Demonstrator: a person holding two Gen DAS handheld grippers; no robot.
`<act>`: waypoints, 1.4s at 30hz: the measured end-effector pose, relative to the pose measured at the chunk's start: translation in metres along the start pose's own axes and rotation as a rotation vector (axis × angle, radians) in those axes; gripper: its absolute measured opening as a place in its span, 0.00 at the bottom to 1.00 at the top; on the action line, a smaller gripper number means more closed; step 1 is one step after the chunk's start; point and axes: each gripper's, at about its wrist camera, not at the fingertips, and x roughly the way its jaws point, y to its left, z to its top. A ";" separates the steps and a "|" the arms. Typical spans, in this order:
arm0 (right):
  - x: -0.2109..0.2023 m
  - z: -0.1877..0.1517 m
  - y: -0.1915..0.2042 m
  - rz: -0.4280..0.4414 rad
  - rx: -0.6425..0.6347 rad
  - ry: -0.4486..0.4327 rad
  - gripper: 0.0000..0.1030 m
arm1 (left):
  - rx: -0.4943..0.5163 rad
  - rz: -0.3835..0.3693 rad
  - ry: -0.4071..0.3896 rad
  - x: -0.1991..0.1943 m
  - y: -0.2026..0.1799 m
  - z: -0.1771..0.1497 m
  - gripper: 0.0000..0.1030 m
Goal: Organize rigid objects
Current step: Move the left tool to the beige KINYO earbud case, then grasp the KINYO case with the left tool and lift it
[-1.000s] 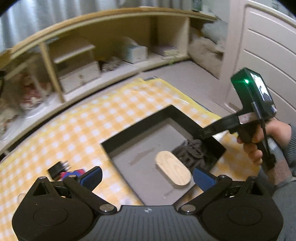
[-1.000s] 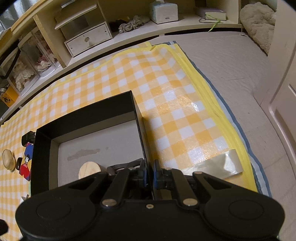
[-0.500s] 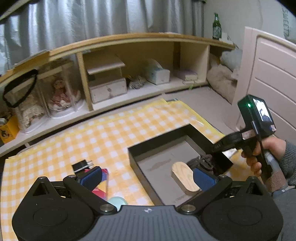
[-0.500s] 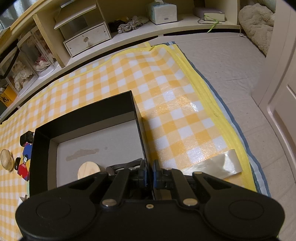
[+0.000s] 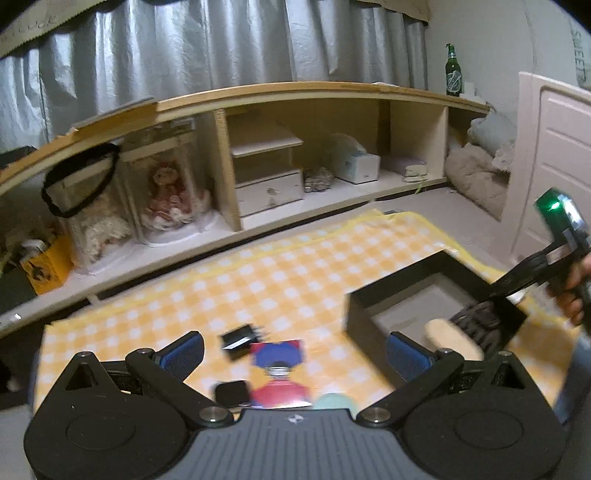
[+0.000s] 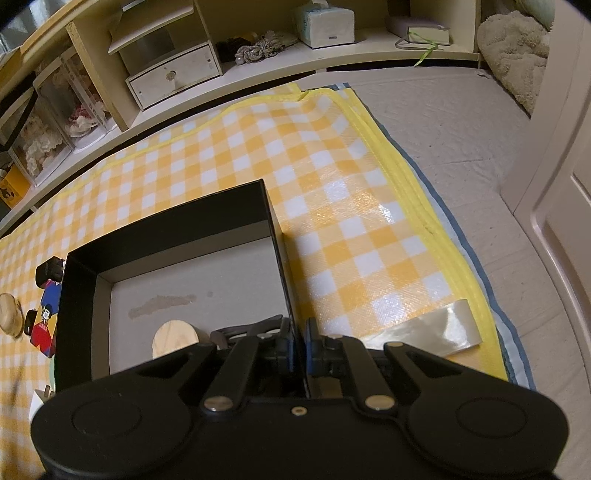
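Note:
A black open box lies on the yellow checked mat. My right gripper is shut on the box's right wall. Inside lie a wooden oval and a dark ribbed item. To the left of the box are a black adapter, a colourful card, a small black piece and a wooden disc. My left gripper hangs open above the adapter and card, holding nothing. The box sits to its right, with the right gripper clamped on it.
A low wooden shelf runs along the back with a white drawer, dolls in clear cases and a tissue box. A door stands at the right. A tape strip marks the mat's near corner.
The left gripper's view has swung left and pulled back: the box has slid to the right, and the adapter and card now lie between its fingers. The right gripper has stayed on the box wall.

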 end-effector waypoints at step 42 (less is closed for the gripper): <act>0.003 0.000 0.001 -0.001 -0.006 0.003 0.06 | 0.003 -0.009 0.246 0.114 0.134 -0.057 0.74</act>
